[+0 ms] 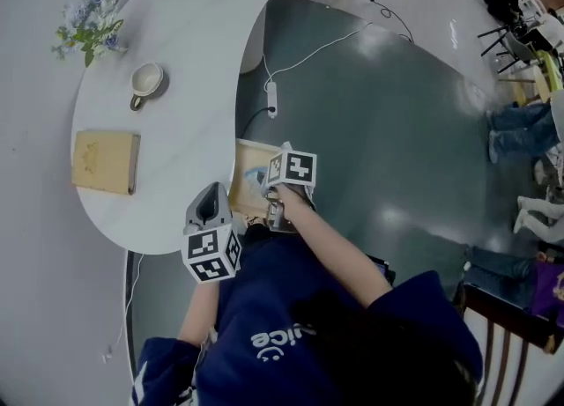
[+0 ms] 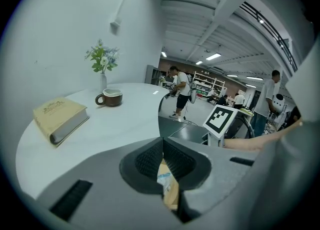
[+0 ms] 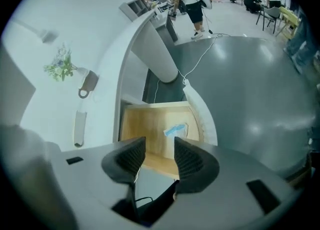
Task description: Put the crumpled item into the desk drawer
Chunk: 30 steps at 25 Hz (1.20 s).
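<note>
The desk drawer (image 1: 244, 191) stands pulled out from under the white curved desk (image 1: 194, 61). Its wooden bottom (image 3: 150, 131) shows in the right gripper view. The crumpled item (image 3: 176, 129), a small blue-and-white wad (image 1: 258, 175), lies loose inside it. My right gripper (image 3: 159, 141) hangs over the drawer's near edge (image 1: 280, 186), open, with nothing between its jaws. To its left, my left gripper (image 1: 210, 206) is over the desk's near rim, shut and empty (image 2: 162, 144). Below its pads a sliver of the wad (image 2: 164, 178) shows.
On the desk lie a tan book (image 1: 106, 161), a brown-handled cup (image 1: 146, 80) and a small vase of flowers (image 1: 88, 25). A power strip with cables (image 1: 272, 98) lies on the grey floor beyond the drawer. A chair (image 1: 502, 325) and seated people are at the right.
</note>
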Each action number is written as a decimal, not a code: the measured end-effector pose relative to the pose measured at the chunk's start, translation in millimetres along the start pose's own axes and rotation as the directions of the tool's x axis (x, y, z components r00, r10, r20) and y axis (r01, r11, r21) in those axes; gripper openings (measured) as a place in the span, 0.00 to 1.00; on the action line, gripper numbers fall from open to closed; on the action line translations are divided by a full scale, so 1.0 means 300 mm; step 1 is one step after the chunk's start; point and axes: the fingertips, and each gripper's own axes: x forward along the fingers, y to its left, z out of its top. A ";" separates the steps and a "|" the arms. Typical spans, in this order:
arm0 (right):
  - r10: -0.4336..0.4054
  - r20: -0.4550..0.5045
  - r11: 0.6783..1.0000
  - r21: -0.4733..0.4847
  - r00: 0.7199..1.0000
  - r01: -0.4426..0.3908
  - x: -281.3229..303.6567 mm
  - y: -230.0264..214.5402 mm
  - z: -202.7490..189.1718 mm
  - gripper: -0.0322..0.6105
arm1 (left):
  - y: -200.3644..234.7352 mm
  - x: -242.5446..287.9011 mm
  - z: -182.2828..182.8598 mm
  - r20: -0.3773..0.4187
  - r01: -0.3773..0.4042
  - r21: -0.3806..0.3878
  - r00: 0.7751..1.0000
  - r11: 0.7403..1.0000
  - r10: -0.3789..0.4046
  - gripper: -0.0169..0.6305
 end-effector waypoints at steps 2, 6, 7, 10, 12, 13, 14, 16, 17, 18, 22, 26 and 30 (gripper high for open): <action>0.013 0.033 1.000 -0.023 0.999 -0.012 -0.047 0.005 0.014 0.34 | -0.015 0.002 0.011 0.008 0.014 -0.017 1.000 1.000 -0.014 0.03; 0.049 0.104 0.995 -0.086 0.993 -0.041 -0.137 0.031 0.042 0.34 | -0.042 0.000 0.034 0.021 0.032 -0.002 0.999 0.999 -0.032 0.03; 0.059 0.122 0.994 -0.104 0.991 -0.047 -0.161 0.040 0.048 0.34 | -0.048 0.000 0.040 0.025 0.037 0.004 0.999 0.999 -0.037 0.03; 0.089 0.188 0.985 -0.161 0.978 -0.059 -0.241 0.067 0.072 0.34 | -0.062 -0.003 0.063 0.036 0.046 0.021 0.998 0.999 -0.047 0.03; 0.109 0.237 0.977 -0.206 0.965 -0.059 -0.297 0.086 0.084 0.34 | -0.071 -0.009 0.076 0.044 0.052 0.034 0.998 0.998 -0.053 0.03; 0.118 0.260 0.971 -0.231 0.958 -0.057 -0.324 0.095 0.087 0.34 | -0.076 -0.013 0.083 0.050 0.054 0.043 0.997 0.998 -0.056 0.03; 0.126 0.282 0.965 -0.257 0.951 -0.052 -0.350 0.104 0.090 0.34 | -0.081 -0.017 0.091 0.056 0.057 0.053 0.997 0.997 -0.060 0.03; 0.142 0.326 0.950 -0.311 0.935 -0.035 -0.399 0.123 0.096 0.34 | -0.094 -0.022 0.110 0.072 0.064 0.067 0.995 0.996 -0.069 0.03; 0.149 0.346 0.941 -0.337 0.926 -0.026 -0.422 0.132 0.098 0.34 | -0.100 -0.025 0.120 0.079 0.070 0.069 0.994 0.995 -0.075 0.03; 0.156 0.366 0.933 -0.360 0.918 -0.015 -0.444 0.141 0.099 0.34 | -0.107 -0.029 0.129 0.087 0.076 0.071 0.993 0.995 -0.083 0.03; 0.182 0.436 0.907 -0.420 0.881 0.021 -0.533 0.174 0.099 0.34 | -0.136 -0.053 0.171 0.118 0.101 0.090 0.987 0.991 -0.111 0.03; 0.210 0.516 0.880 -0.470 0.831 0.069 -0.629 0.209 0.112 0.33 | -0.160 -0.083 0.213 0.150 0.121 0.115 0.979 0.986 -0.137 0.03; 0.257 0.591 0.849 -0.516 0.764 0.113 -0.725 0.255 0.128 0.32 | -0.186 -0.121 0.266 0.191 0.140 0.137 0.968 0.981 -0.165 0.03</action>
